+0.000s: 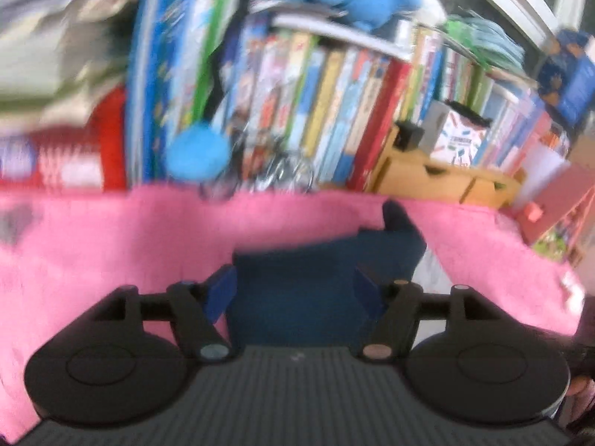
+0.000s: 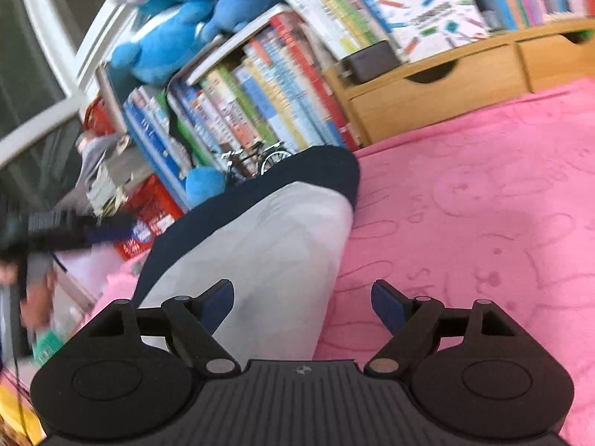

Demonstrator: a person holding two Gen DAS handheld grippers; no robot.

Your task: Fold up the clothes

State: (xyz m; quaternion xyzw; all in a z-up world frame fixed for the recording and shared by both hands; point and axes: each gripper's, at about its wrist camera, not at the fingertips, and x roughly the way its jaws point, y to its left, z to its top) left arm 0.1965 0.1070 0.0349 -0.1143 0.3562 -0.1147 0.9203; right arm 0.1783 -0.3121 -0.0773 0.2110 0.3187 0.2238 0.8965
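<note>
Left gripper point(image 1: 293, 293) spread wide over the navy-blue fabric part of the garment point(image 1: 308, 282), which fills the gap between the two blue-padded fingers point(image 1: 219, 295); whether the pads touch the cloth, impossible to tell through the motion blur. Navy cloth lying on a pink fleece blanket point(image 1: 111, 252), a folded peak rising ahead and slightly right of the gripper, with a pale grey patch just to the right.

Right gripper point(image 2: 303, 303) also wide open, holding nothing. Left finger point(image 2: 217, 303) poised over the light-grey panel of the navy-trimmed garment point(image 2: 260, 245); right finger over bare pink blanket point(image 2: 483, 204) embossed with rabbit outlines. Garment stretching away ahead and to the left of this gripper, its dark navy band curving round the far end. Its right edge runs between the two fingers.

Beyond both grippers, a crowded row of colourful upright books point(image 2: 267, 93), blue plush toys point(image 2: 167, 37) perched on top, a pale wooden drawer unit point(image 2: 446, 78) ahead and to the right, and a small model bicycle point(image 2: 256, 160) just past the garment's far edge. Red box point(image 2: 148, 215) far left in the right wrist view, beside a blurred dark gripper and hand.
</note>
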